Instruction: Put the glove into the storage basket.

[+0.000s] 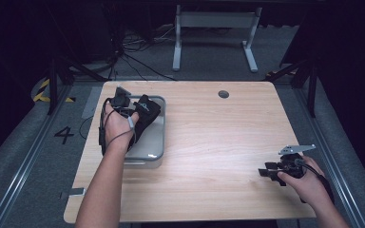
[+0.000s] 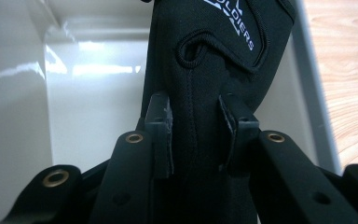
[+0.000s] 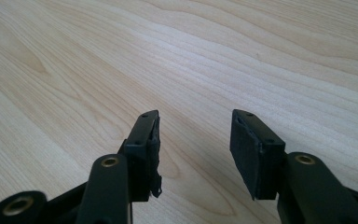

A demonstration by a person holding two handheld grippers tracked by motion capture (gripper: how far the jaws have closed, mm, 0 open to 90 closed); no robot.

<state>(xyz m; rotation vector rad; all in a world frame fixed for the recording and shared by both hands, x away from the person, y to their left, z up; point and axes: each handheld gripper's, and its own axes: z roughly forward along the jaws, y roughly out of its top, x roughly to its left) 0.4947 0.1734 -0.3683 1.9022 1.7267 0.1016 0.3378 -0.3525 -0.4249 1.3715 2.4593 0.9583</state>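
A black glove [image 1: 146,113] with white lettering hangs over a grey plastic bin [image 1: 156,153] at the table's left side. My left gripper [image 1: 132,110] is above the bin, shut on the glove. In the left gripper view the glove [image 2: 214,56] runs up between the two pads, pinched by my left gripper [image 2: 198,123], with the pale bin wall [image 2: 93,93] behind it. My right gripper [image 1: 266,172] rests low near the table's front right corner, pointing left. In the right gripper view my right gripper [image 3: 196,135] is open with bare wood between the jaws.
The wooden table [image 1: 209,142] has a round cable hole [image 1: 223,94] near its far edge. Beyond it stand a white desk frame [image 1: 214,28] and floor cables [image 1: 128,52]. Dark rails run along both sides of the table.
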